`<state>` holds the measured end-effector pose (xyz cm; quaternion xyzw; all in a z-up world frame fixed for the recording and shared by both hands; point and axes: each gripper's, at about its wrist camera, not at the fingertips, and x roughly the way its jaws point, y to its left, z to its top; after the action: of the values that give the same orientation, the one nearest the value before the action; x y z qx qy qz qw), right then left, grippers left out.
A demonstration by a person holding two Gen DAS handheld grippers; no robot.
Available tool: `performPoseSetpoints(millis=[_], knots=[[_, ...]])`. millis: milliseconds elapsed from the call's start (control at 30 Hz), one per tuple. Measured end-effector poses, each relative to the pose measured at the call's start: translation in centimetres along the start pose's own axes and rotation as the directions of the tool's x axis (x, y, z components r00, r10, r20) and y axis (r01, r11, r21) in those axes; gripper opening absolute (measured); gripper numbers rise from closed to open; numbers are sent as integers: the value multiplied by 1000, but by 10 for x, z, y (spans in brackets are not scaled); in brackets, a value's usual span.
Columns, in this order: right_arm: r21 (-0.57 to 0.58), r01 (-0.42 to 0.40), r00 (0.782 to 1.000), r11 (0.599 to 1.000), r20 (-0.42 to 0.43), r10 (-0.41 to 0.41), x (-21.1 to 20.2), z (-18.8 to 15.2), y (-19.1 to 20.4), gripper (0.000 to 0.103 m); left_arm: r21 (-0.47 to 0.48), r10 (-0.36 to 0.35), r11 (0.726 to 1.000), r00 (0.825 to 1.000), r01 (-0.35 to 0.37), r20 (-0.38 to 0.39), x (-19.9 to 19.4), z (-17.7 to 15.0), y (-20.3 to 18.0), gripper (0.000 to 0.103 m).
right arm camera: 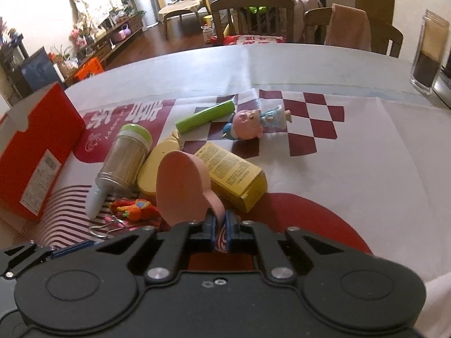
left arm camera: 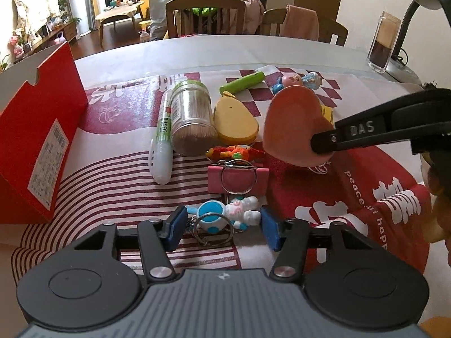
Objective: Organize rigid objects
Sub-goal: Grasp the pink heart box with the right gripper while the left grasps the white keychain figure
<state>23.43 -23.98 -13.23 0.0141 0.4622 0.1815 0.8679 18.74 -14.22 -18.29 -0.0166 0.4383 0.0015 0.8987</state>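
Pink heart-shaped dish (right arm camera: pixel 183 188) clamped by its rim between the blue pads of the right gripper (right arm camera: pixel 220 225), lifted clear above the pile and tilted nearly on edge; in the left wrist view seen hanging over the cluttered middle of the table. Just behind and below the dish: yellow box (right arm camera: pixel 236 174) with printed text, yellow mango-shaped case (left arm camera: pixel 235 119), toothpick jar (left arm camera: pixel 191 115) lying on its side, white tube (left arm camera: pixel 161 140) beside the jar. Farther back: green tube (left arm camera: pixel 242 82) and pig figurine (right arm camera: pixel 248 125) on the checked part of the printed cloth (right arm camera: pixel 324 169). Nearer the front: orange-red plush charm (left arm camera: pixel 235 152), pink binder clip (left arm camera: pixel 238 180) with a key ring lying on top, and blue-white keychain figure (left arm camera: pixel 225 215). Left gripper (left arm camera: pixel 221 229) low over the cloth, fingers spread wide apart, the keychain figure between the two tips, not yet pinched. At the left edge, red cardboard box (left arm camera: pixel 42 140), open at the top, probably the place for collecting. Step in hand, by judgement: carrying the dish away from the pile, with the keychain lined up for the other side. Next move probably calls for swinging the dish leftward over the jar without knocking anything, levelling over the box and only then releasing; thin rim grip, so risk of slipping or turning if moved fast.
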Motion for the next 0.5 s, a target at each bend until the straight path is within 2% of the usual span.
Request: performPoseSetpoints(millis=[67, 500], knots=[[13, -2, 1000, 1000, 4, 2, -6, -1, 0, 6, -5, -8, 1000, 1000, 8, 7, -5, 0, 2, 47], [41, -32, 998, 999, 50, 30, -52, -9, 2, 6, -50, -39, 998, 999, 40, 25, -32, -1, 21, 46]])
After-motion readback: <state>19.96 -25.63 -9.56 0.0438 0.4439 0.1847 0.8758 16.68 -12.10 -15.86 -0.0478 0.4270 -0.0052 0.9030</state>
